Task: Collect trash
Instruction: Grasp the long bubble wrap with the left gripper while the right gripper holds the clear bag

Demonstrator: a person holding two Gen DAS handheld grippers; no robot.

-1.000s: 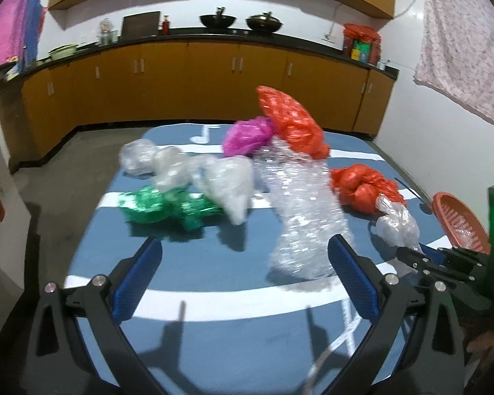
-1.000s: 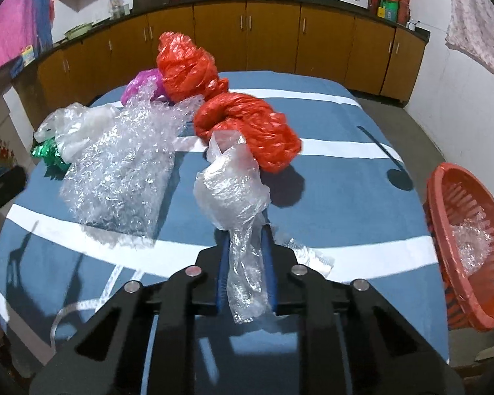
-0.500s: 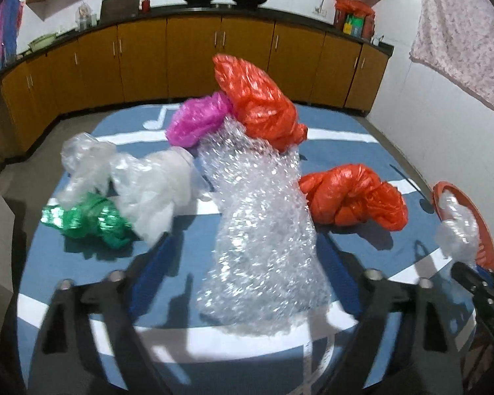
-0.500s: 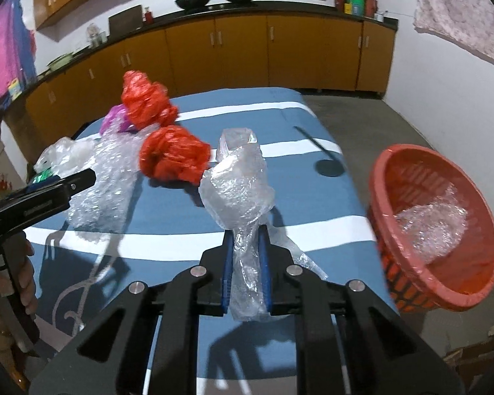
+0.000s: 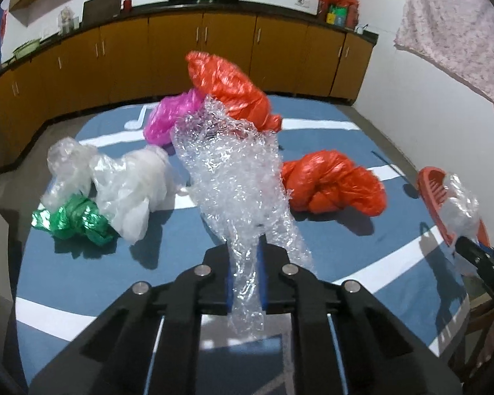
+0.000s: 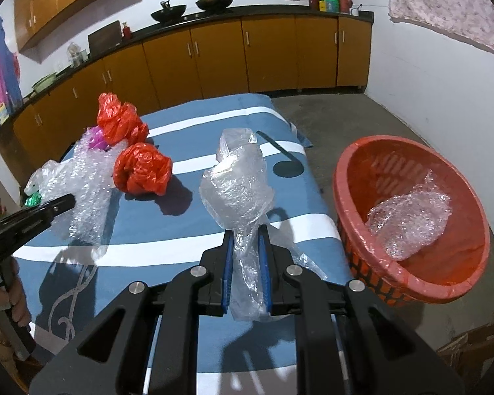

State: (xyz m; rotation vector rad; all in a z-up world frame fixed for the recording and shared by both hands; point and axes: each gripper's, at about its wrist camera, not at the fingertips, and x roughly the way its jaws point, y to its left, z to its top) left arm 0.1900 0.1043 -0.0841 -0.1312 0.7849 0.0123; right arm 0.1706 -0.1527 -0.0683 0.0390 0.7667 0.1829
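1. Straight ahead in the left wrist view, the left tongs (image 5: 245,276) are clamped on the lower end of a crumpled clear bubble-wrap sheet (image 5: 233,177), which rises from between the blue pads above the blue desk with white stripes (image 5: 82,273).
2. Behind the bubble-wrap sheet stand a tall orange plastic bag (image 5: 227,89) and a magenta plastic bag (image 5: 171,115); to the right of the sheet lies a bunched orange plastic bag (image 5: 332,187).
3. Left of the sheet sit a cloudy white plastic bag (image 5: 131,187), a smaller clear plastic wad (image 5: 67,168) and a shiny green foil bundle (image 5: 72,220), all close together.
4. At the right edge of that view a round red plastic basket (image 5: 433,191) shows partly behind a clear bag.
5. Now the right wrist view: the right tongs (image 6: 247,275) are clamped on the twisted neck of a clear crumpled plastic bag (image 6: 238,184), held up over the desk's right side, left of the basket (image 6: 378,263).
6. Inside the basket lies a clear plastic wad (image 6: 411,217).
7. Far left of the clear bag, the left tongs (image 6: 61,205) touch the bubble-wrap sheet.
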